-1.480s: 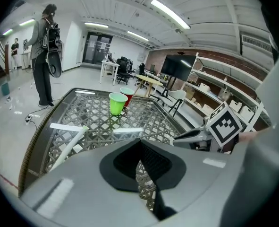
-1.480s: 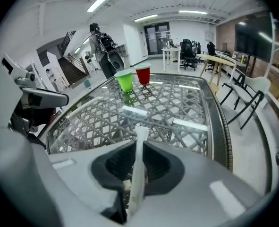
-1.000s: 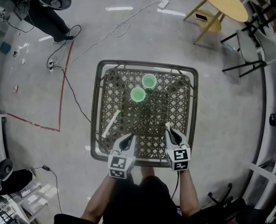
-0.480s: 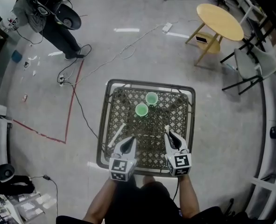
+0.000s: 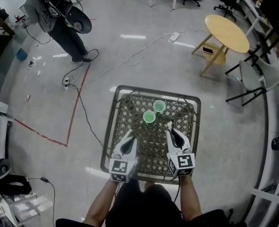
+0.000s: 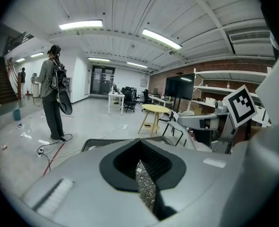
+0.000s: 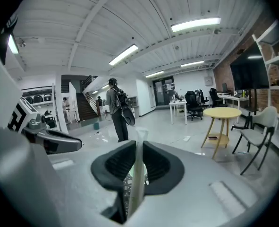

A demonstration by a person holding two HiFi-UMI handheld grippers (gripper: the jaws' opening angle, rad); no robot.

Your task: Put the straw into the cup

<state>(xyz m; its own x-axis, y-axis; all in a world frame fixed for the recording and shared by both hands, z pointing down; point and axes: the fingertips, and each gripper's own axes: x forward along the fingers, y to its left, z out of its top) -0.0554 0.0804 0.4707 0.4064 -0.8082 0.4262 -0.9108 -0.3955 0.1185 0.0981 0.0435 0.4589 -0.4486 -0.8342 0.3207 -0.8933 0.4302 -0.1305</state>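
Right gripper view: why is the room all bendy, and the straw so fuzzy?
Right gripper view: the wide lens curves the ceiling lights and darkens the corners; the straw sits very close, so it blurs. Left gripper view: the same curving. Head view: sharper, with pale glare on the floor.

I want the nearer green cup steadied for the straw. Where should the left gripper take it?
Probably its wall just below the rim, from the left: the nearer green cup stands upright, open-topped, and the other cup sits close at its far right.
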